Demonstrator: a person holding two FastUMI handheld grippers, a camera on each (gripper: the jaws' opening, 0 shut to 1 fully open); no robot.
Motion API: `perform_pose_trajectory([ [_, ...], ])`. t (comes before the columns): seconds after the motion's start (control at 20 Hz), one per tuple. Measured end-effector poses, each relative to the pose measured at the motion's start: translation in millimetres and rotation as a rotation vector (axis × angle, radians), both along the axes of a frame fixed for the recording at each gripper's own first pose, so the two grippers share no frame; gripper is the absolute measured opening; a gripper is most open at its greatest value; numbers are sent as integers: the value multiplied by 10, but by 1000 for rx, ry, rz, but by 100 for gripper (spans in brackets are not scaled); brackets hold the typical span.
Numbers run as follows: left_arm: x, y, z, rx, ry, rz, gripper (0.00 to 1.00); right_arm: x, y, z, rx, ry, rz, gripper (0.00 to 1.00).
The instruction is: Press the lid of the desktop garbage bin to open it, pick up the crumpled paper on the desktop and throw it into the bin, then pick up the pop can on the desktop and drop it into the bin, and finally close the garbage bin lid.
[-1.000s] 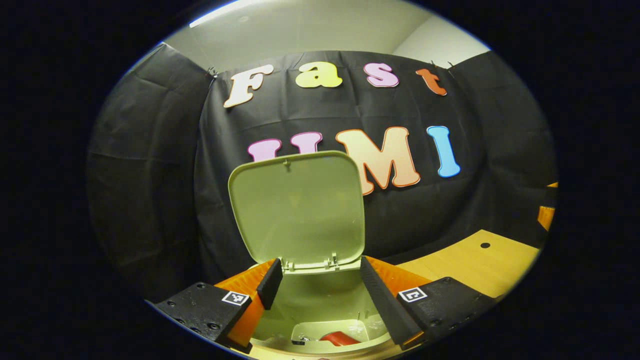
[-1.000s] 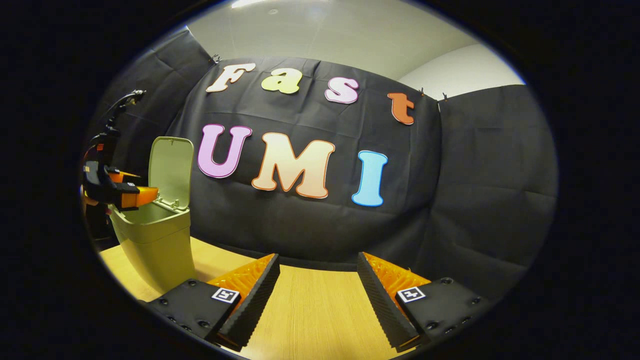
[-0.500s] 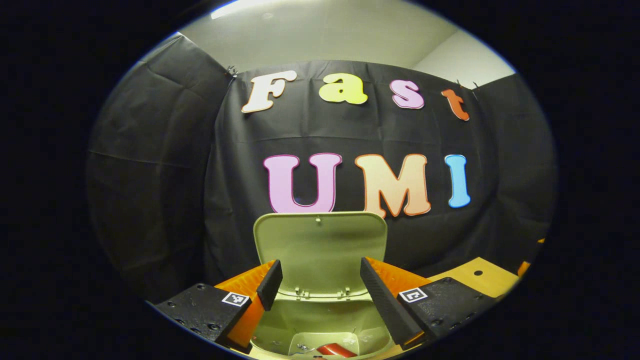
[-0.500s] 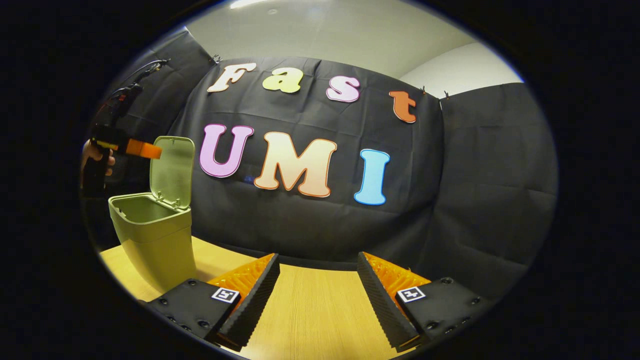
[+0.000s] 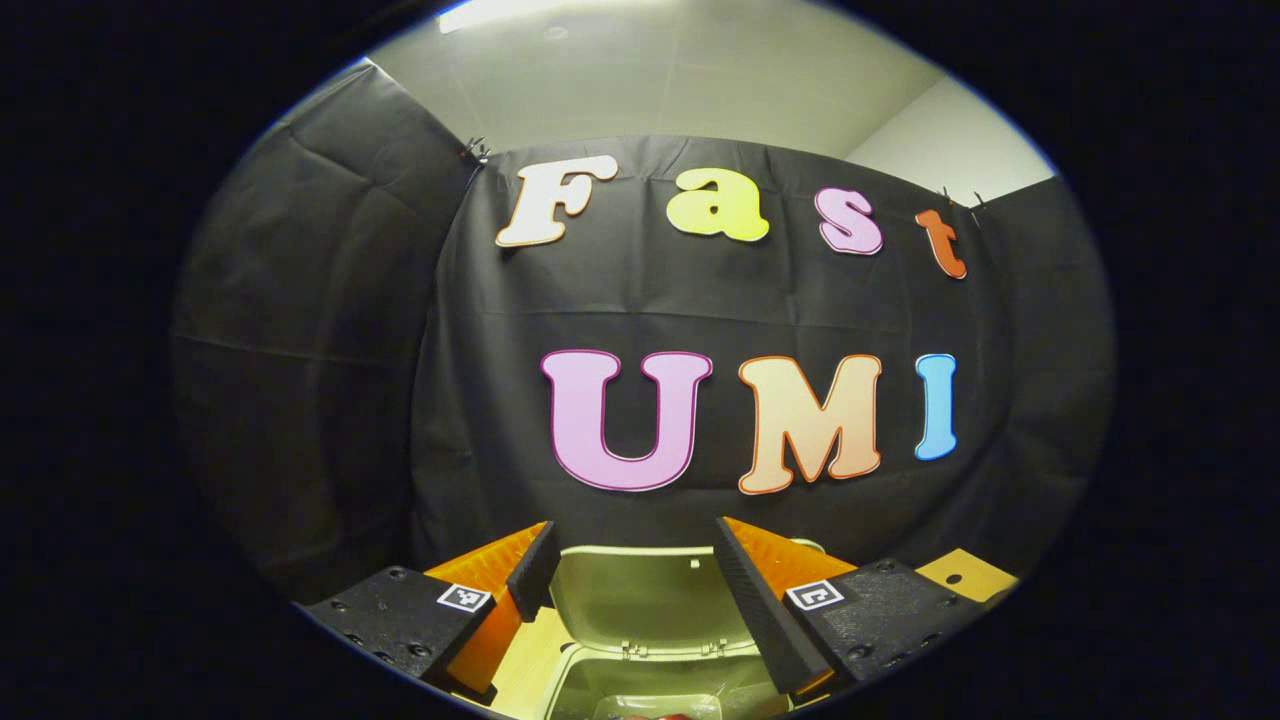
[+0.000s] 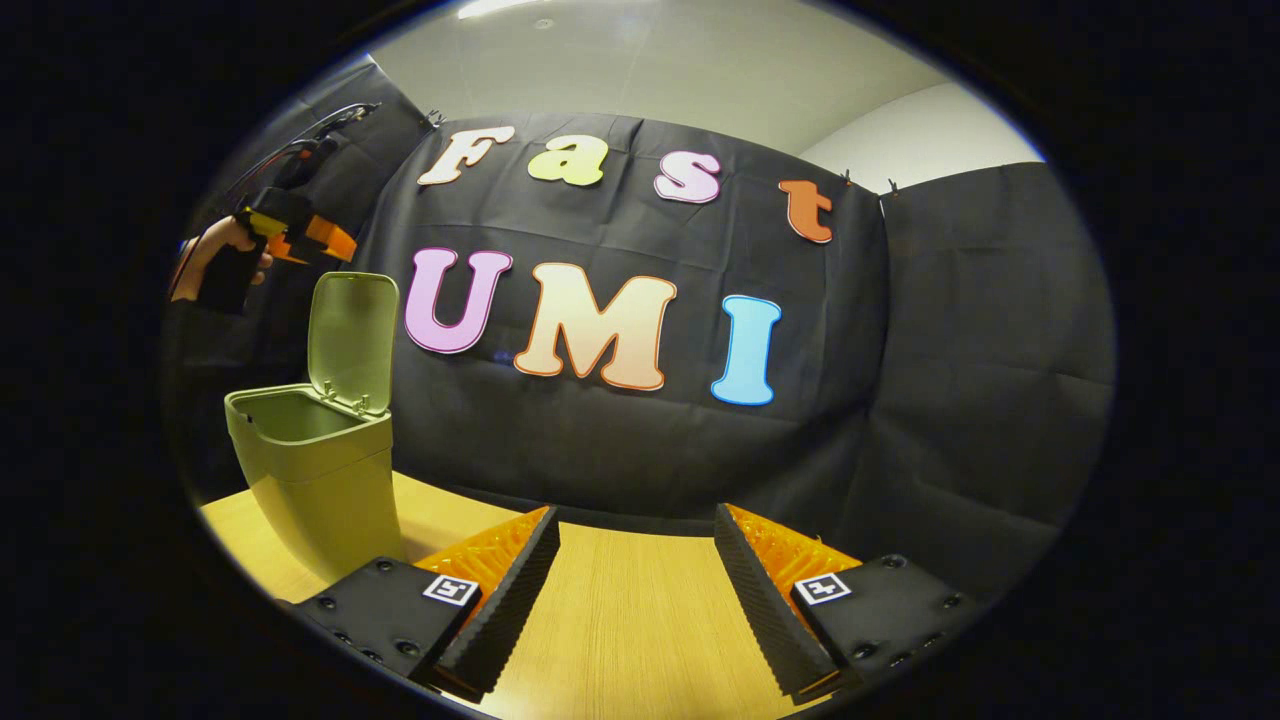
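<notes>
Now your left gripper (image 5: 630,590) hangs with its fingers spread apart and nothing between them, above and just in front of the pale green plastic flip lid (image 5: 640,595), which stands upright on its rear hinge. Below it sits the pale green plastic desktop bin (image 6: 315,470), mouth open; something red shows at the bottom, too little to name. From the right gripper view your left hand (image 6: 215,262) holds that gripper higher than the lid's top edge, so closing looks like a forward-and-down push. Your right gripper (image 6: 635,590), fingers also apart and empty, sits low over the light wooden desktop (image 6: 630,640), well apart from the bin.
</notes>
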State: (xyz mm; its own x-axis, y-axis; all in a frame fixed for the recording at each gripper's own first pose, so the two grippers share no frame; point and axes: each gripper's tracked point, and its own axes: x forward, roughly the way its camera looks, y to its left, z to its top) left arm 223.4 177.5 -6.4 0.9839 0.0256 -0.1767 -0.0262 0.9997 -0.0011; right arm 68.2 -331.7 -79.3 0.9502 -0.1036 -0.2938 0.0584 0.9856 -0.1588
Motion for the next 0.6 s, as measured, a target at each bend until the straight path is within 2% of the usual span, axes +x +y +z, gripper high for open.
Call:
perform_pose_trajectory([
  [0.1, 126, -80, -93, -1, 38, -32, 91, -6, -30, -7, 0, 1, -6, 96],
  [0.25, 308, -130, -215, -18, 84, -39, 91, -46, -95, -14, -17, 0, -22, 100],
  [0.6, 534, -202, -369, 63, 154, -85, 90, -199, -240, -95, -10, 16, -65, 98],
])
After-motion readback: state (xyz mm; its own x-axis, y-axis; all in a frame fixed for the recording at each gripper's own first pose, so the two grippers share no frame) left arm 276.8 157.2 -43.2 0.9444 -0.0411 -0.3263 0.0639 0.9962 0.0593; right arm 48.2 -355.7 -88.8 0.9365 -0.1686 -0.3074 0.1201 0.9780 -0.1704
